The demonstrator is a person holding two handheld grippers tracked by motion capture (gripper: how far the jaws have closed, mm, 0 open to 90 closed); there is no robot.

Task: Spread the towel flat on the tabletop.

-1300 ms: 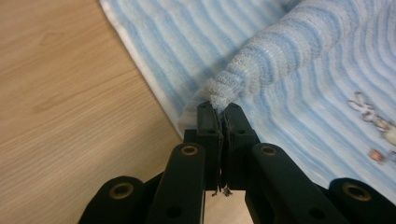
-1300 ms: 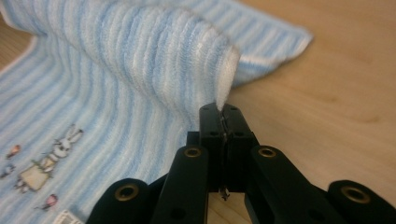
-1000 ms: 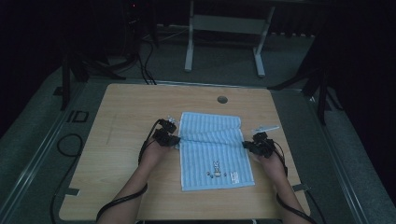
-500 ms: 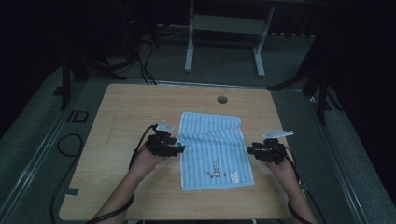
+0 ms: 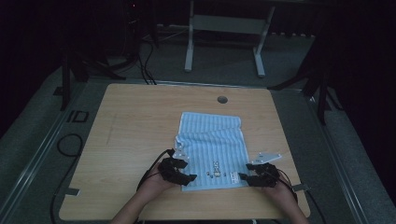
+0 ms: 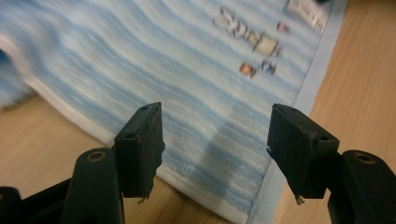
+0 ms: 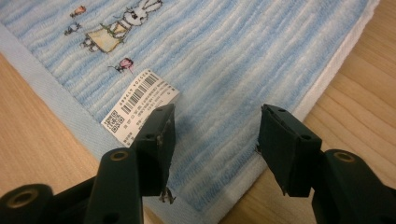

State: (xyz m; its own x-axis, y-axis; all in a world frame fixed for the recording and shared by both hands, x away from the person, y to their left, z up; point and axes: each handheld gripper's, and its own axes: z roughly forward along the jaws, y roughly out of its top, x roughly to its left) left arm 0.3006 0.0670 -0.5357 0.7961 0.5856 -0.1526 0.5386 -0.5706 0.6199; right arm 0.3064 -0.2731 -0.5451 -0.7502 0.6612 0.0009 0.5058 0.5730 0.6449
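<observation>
A light blue striped towel (image 5: 212, 147) lies flat on the wooden table (image 5: 130, 135), with a small rabbit print near its front edge. My left gripper (image 5: 186, 176) is open over the towel's front left corner (image 6: 219, 154), nothing between its jaws. At the front right corner (image 7: 219, 140) my right gripper (image 5: 243, 177) hovers, also open and empty. A white barcode label (image 7: 140, 109) sits on the towel just beside the right gripper's left jaw, below the rabbit print (image 7: 116, 30). The same print (image 6: 252, 39) appears blurred in the left gripper view.
A round cable hole (image 5: 222, 99) is set in the table near its far edge. Dark floor, cables (image 5: 70, 144) and a white stand (image 5: 224, 32) lie beyond the table. Bare wood spreads to the left of the towel.
Both grippers have moved toward me along the towel's sides, from its middle down to its two front corners. The towel has stayed flat.
</observation>
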